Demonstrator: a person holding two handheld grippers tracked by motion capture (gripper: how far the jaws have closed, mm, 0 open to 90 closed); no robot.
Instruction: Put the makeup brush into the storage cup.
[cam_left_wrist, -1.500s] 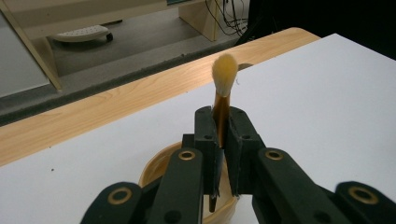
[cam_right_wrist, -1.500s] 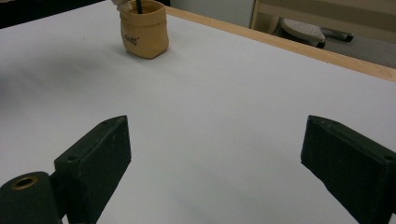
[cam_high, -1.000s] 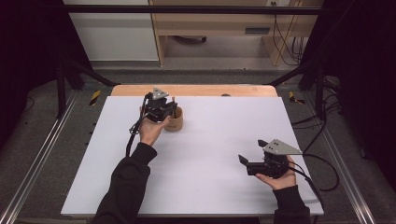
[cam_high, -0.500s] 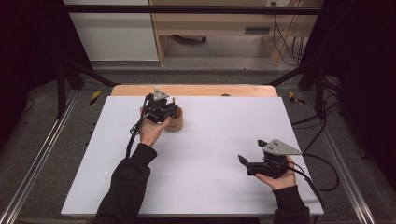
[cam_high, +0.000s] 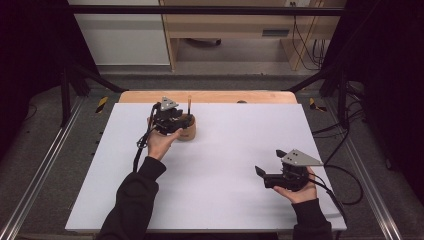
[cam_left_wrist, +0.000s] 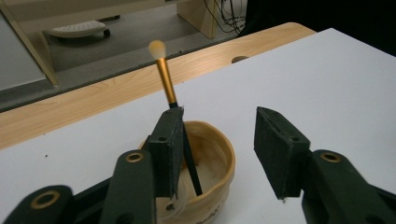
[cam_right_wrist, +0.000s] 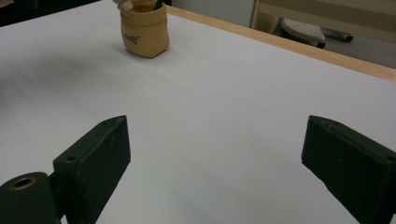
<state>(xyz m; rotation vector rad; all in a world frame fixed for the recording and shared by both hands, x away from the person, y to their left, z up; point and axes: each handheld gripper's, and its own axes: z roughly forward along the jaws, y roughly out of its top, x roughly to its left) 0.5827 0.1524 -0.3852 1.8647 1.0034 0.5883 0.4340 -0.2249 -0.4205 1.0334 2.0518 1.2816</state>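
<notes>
So the left gripper (cam_left_wrist: 219, 154) has just been opening its jaws, and they stand apart now right over the little tan pouch (cam_left_wrist: 205, 172). The makeup brush (cam_left_wrist: 180, 135) stands in the pouch, black handle down inside, gold ferrule and pale tuft up, leaning toward the far edge of the table (cam_high: 240, 165). It lies right beside the inner face of one jaw. I can't tell if it's touching the pad, but nothing is clamped on it. In the high view the left gripper (cam_high: 167, 117) sits at the pouch (cam_high: 186, 129), near the far edge and left of its middle.

The right gripper (cam_high: 267, 175) rests in the hand toward the near right corner, jaws wide apart with only bare white table between them, well away from everything. Its own view has the pouch (cam_right_wrist: 144, 30) far off.

What I'd worry about:
- That pouch looks soft and light. If the left gripper pulls back sideways, the jaw next to the handle could drag the brush and tip the whole thing over.
- The brush leans quite a bit, so a bump on the rim might flip it out toward the wooden strip (cam_high: 210, 96) along the far edge.
- Lifting straight up before backing off seems safest to me.
</notes>
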